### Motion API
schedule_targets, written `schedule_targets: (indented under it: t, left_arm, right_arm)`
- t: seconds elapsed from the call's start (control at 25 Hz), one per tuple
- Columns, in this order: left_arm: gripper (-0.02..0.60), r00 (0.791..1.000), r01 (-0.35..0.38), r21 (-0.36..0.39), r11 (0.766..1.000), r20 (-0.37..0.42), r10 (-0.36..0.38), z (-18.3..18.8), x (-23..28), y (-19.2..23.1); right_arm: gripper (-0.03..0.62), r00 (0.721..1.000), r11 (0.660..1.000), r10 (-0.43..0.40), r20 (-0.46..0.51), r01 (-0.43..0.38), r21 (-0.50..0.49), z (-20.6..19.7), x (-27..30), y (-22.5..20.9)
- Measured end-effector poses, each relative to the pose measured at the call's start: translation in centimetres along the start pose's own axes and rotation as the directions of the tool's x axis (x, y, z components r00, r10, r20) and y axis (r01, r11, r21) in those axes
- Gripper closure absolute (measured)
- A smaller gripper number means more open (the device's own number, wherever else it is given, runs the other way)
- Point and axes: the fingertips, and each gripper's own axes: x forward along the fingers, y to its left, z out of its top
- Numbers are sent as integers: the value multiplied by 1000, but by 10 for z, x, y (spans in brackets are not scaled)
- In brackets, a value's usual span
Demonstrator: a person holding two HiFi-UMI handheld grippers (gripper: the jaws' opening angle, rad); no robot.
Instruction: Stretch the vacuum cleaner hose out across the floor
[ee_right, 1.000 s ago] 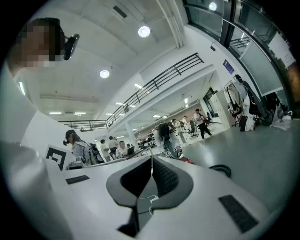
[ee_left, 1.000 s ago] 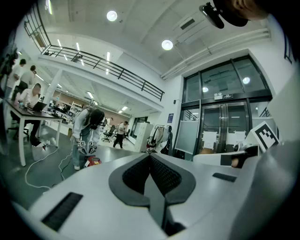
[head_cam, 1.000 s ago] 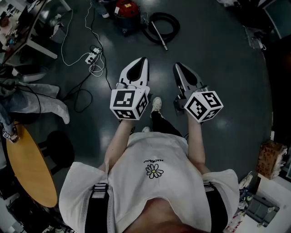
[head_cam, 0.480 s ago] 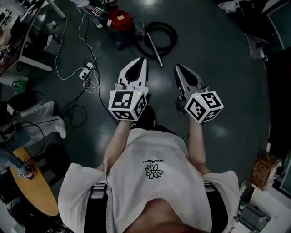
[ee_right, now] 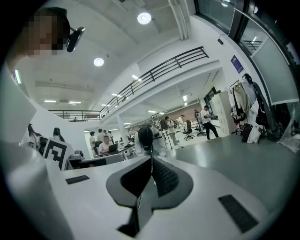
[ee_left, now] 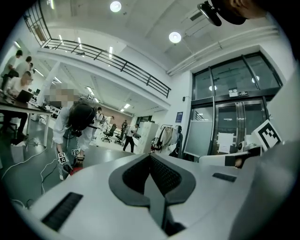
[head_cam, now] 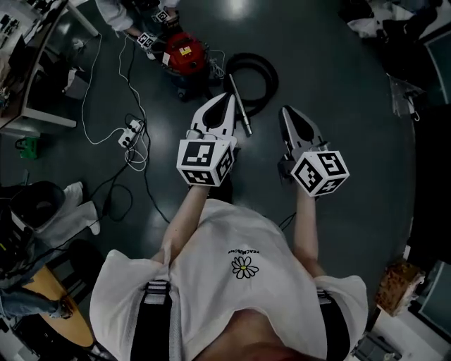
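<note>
One person (head_cam: 123, 14) beside the vacuum cleaner (head_cam: 184, 51) is cut off.

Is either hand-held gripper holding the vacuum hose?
No, the left hand-held gripper and right hand-held gripper are shut on nothing, and the hose lies coiled on the floor.

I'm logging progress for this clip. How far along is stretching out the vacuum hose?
Done: nothing; the hose lies coiled on the floor beside the red vacuum cleaner. In hand: nothing; the left gripper and right gripper are both shut and empty. Left: grip the hose or its wand and pull it out straight.
</note>
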Motion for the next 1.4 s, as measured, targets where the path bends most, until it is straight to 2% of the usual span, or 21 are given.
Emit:
schedule_targets:
  t: [0.12,0.24,0.4,0.56,0.76,0.88,1.0,1.08,1.2,1.28,1.4]
  left_arm:
    - [575,1000,-6,14,1000,8,5,20,57,29]
    - [575,1000,-13,6,1000,5,13,31,114,57]
    - [575,999,-34,-6,999,-21,33,34,170,78]
    - [575,996,-78,-37,996,-56,76,25,212,91]
    - [575,989,-135,-25,991,-70,133,20,252,87]
    - [575,974,-206,-7,978,-93,205,10,279,89]
    - [574,938,-320,19,947,-133,320,-9,303,102]
    - [572,921,-366,17,930,-133,365,-27,319,106]
    - [537,926,-355,12,935,-136,353,-81,348,116]
    - [535,926,-350,-1,937,-155,345,-140,369,132]
    - [535,920,-358,-20,934,-178,349,-246,393,171]
  right_arm:
    - [579,1000,999,8,14,-7,-33,32,53,-29]
    - [579,999,999,-18,38,20,-44,61,101,-64]
    - [579,999,996,-51,15,52,-67,76,139,-105]
    - [579,1000,998,-10,-22,9,-65,81,166,-137]
    - [577,999,999,48,-24,-48,-17,89,192,-185]
    - [577,997,997,74,-34,-75,-19,92,210,-217]
    - [576,993,993,101,-61,-104,-49,92,228,-248]
    - [487,992,988,105,-76,-113,-107,86,240,-272]
    - [465,983,978,153,-103,-166,-129,52,266,-305]
    - [467,975,975,189,-118,-200,-92,4,287,-327]
    - [465,958,968,237,-161,-246,-42,-101,324,-357]
